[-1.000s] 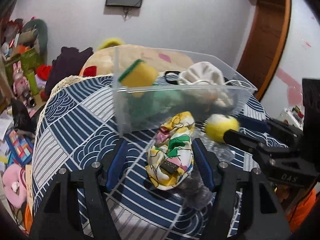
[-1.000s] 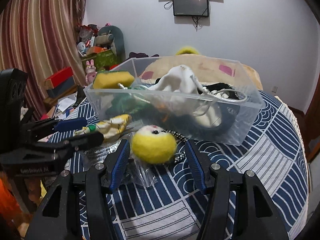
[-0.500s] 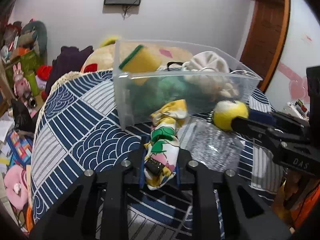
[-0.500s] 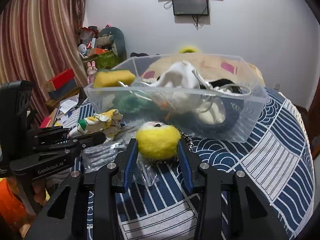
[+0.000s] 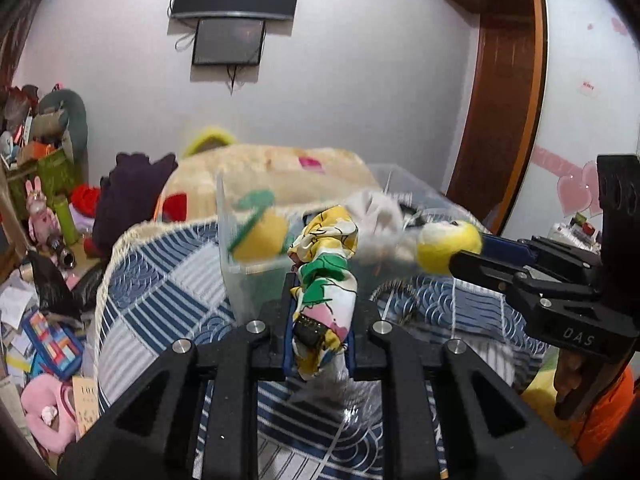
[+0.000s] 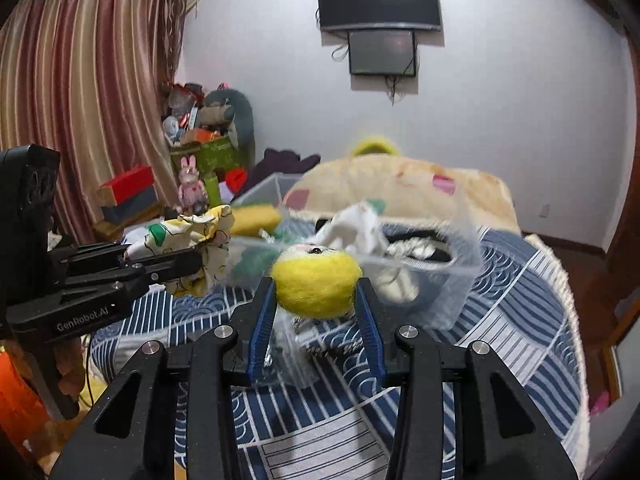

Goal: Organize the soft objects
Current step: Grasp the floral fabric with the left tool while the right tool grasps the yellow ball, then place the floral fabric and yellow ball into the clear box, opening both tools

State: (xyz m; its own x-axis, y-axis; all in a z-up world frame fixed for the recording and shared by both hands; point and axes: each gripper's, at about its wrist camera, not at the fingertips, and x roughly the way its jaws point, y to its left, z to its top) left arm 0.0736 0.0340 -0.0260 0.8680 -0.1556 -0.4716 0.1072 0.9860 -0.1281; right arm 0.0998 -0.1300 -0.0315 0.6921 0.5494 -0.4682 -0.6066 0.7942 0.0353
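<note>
My left gripper [image 5: 318,312] is shut on a yellow, green and white patterned cloth [image 5: 326,268] and holds it lifted in front of the clear plastic bin [image 5: 240,280]. My right gripper [image 6: 316,300] is shut on a yellow felt ball [image 6: 316,282], lifted near the bin's [image 6: 452,276] front wall. The bin holds a yellow-green sponge [image 5: 260,234], a white cloth [image 6: 356,230] and dark items. In the left wrist view the right gripper [image 5: 464,252] holds the ball [image 5: 446,246] at the right; in the right wrist view the left gripper [image 6: 192,258] holds the cloth [image 6: 196,240] at the left.
The bin stands on a round table with a blue-and-white wave tablecloth [image 6: 500,340]. Crumpled clear plastic wrap [image 5: 352,396] lies on the cloth below the grippers. A large beige plush [image 6: 400,188] lies behind the bin. Toys and boxes [image 5: 44,184] clutter the floor at left.
Both grippers closed on their objects and lifted them off the table toward the bin's rim. The cloth and the ball now hang above the tablecloth.
</note>
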